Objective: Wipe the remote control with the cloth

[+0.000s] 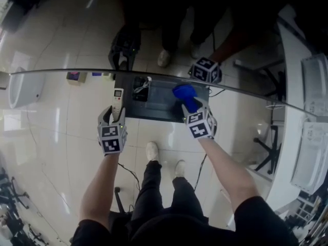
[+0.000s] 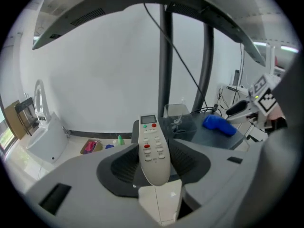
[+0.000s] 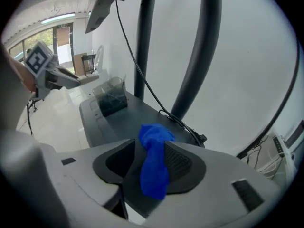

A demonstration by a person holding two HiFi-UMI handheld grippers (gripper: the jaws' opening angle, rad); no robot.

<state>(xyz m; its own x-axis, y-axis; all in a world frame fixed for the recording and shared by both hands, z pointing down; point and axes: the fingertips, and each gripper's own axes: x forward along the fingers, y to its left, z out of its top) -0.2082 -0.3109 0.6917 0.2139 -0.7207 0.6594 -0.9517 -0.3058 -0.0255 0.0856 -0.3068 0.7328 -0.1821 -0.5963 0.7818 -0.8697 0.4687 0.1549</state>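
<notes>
A white remote control (image 1: pixel 118 97) with a small screen and red and green buttons sits between the jaws of my left gripper (image 1: pixel 114 118), which is shut on its lower half. In the left gripper view the remote (image 2: pixel 153 148) points away, held off the floor beside the table. My right gripper (image 1: pixel 195 109) is shut on a bunched blue cloth (image 1: pixel 185 95). In the right gripper view the cloth (image 3: pixel 154 160) sticks out past the pads, over the dark table top. The two grippers are apart, side by side.
A low dark table (image 1: pixel 154 106) carries a clear box of cables (image 1: pixel 141 88). Another marker cube (image 1: pixel 206 69) shows behind it, near a standing person's shoes (image 1: pixel 164 58). A white desk (image 1: pixel 294 111) runs along the right. Small bottles (image 2: pixel 118 139) lie by the wall.
</notes>
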